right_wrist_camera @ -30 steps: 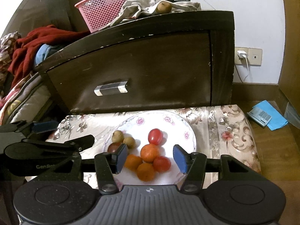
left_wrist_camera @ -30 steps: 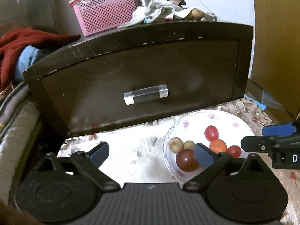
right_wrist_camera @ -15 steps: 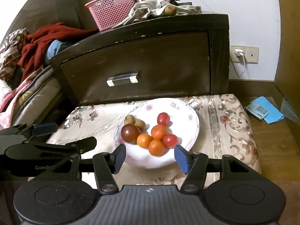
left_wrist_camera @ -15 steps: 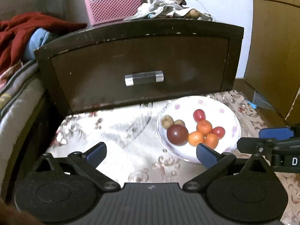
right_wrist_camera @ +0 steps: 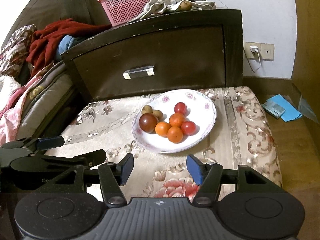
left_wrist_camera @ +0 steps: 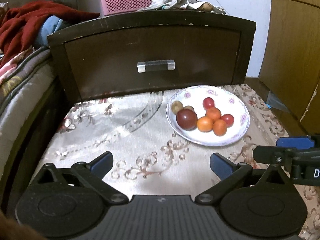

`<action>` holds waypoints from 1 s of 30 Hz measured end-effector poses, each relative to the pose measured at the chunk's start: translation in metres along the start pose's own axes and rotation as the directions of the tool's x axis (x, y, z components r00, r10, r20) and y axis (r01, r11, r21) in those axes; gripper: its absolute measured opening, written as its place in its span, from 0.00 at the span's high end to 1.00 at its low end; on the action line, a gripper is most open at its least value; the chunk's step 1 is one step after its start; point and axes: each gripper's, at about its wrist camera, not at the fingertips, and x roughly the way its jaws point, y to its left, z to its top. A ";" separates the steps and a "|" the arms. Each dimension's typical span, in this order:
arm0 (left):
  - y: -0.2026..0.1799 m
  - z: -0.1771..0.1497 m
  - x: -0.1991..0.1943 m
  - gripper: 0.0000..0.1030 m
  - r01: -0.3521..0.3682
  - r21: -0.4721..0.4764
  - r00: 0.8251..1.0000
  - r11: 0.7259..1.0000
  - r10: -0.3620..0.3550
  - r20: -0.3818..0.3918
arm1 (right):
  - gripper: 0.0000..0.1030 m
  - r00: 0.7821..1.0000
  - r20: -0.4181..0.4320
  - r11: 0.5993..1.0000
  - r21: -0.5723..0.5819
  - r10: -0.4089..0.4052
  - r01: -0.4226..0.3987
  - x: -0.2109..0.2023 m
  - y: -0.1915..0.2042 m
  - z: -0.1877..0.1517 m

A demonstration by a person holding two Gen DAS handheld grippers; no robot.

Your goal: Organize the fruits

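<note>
Dark cabinet [right_wrist_camera: 160, 60] just behind plate [right_wrist_camera: 202, 138] of fruit [right_wrist_camera: 166, 124]

Dark wood nightstand [right_wrist_camera: 160, 60] sitting vs. white wall [right_wrist_camera: 266, 10], bed [right_wrist_camera: 40, 92] lying left, wall socket [right_wrist_camera: 259, 51] showing right, wood floor [right_wrist_camera: 300, 140] running below.

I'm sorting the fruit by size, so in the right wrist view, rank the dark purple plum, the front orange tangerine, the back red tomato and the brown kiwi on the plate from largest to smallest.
1. Dark purple round plum
2. Front orange tangerine
3. Back red tomato and left brown kiwi: they look alike, and the kiwi is partly hidden, so unranked.
</note>
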 end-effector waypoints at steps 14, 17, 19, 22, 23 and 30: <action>-0.001 -0.023 -0.021 0.00 0.018 0.001 0.999 1.000 -0.018 -0.042 | 0.47 0.999 -0.024 1.000 -0.016 -0.021 0.020 -0.016 0.012 -0.024; 0.000 -0.026 -0.025 0.00 0.028 -0.012 0.999 1.000 -0.029 -0.045 | 0.46 0.999 -0.026 1.000 -0.015 -0.022 0.021 -0.019 0.014 -0.027; 0.002 -0.028 -0.028 0.00 0.030 -0.026 0.998 0.999 -0.031 -0.047 | 0.45 0.999 -0.027 1.000 -0.013 -0.023 0.022 -0.021 0.016 -0.030; 0.005 -0.032 -0.030 0.00 0.026 -0.048 0.998 0.999 -0.028 -0.053 | 0.45 0.999 -0.032 1.000 -0.017 -0.025 0.024 -0.024 0.019 -0.035; 0.006 -0.033 -0.031 0.00 0.025 -0.050 0.998 0.998 -0.028 -0.054 | 0.44 0.999 -0.035 1.000 -0.019 -0.026 0.025 -0.025 0.020 -0.036; 0.004 -0.041 -0.040 0.00 0.022 -0.037 0.998 0.999 -0.024 -0.054 | 0.43 0.999 -0.042 0.999 -0.031 -0.024 0.022 -0.031 0.027 -0.044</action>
